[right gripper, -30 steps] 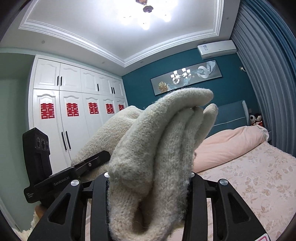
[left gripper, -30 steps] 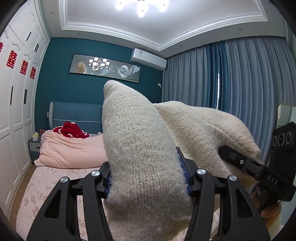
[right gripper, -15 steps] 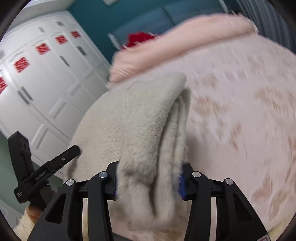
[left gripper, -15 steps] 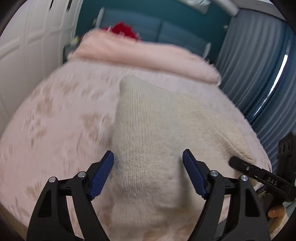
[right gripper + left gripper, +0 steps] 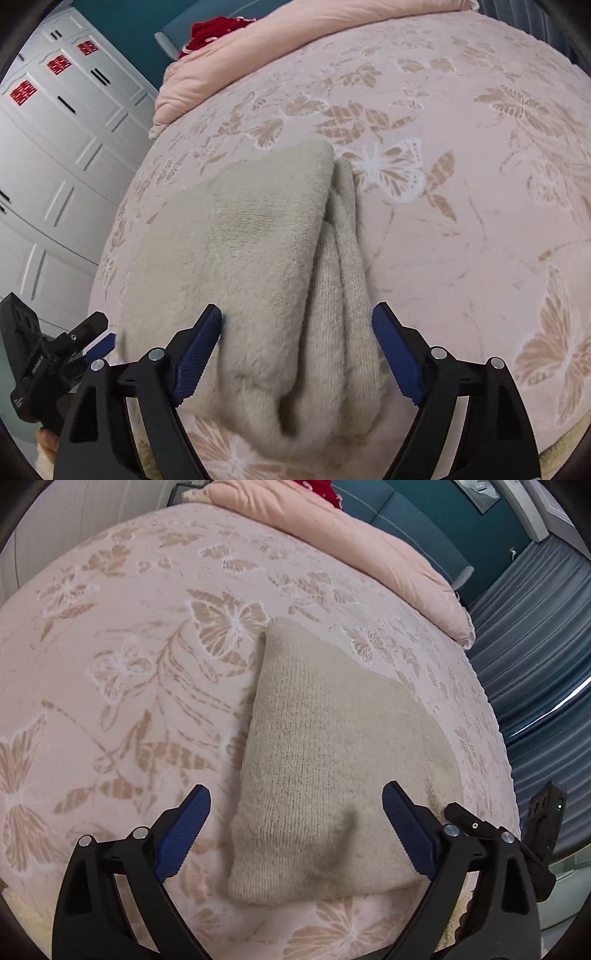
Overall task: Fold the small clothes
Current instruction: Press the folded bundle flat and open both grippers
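A cream knitted garment (image 5: 325, 760) is lying folded on a pink bedspread (image 5: 122, 657) patterned with butterflies and leaves, resting near the bed's near edge. The left gripper (image 5: 295, 830) is pointing down at it from the near side, and its jaws are opening: the blue-padded fingers (image 5: 181, 834) are standing wide to either side of the garment's near left corner, with the knit lying between them but neither pad pressing on it. The right gripper (image 5: 297, 345) is hovering over the garment's near right corner, where several folded layers are showing along the right edge; its jaws are opening too, and the pads (image 5: 397, 356) are standing apart from the cloth, the left one just beside the fuzzy top layer and the right one just clear of the ribbed edge. Neither gripper is holding anything. In each view the other gripper is showing at the frame's edge, close to the garment's opposite corner. Farther up the bed a rolled pink duvet (image 5: 354, 542) is lying across the head end, with a red item (image 5: 214, 31) sitting beyond it against a blue headboard (image 5: 413, 528). White wardrobe doors (image 5: 62, 122) with red decals are standing beside the bed, and grey-blue curtains (image 5: 532, 657) are hanging on the other side.
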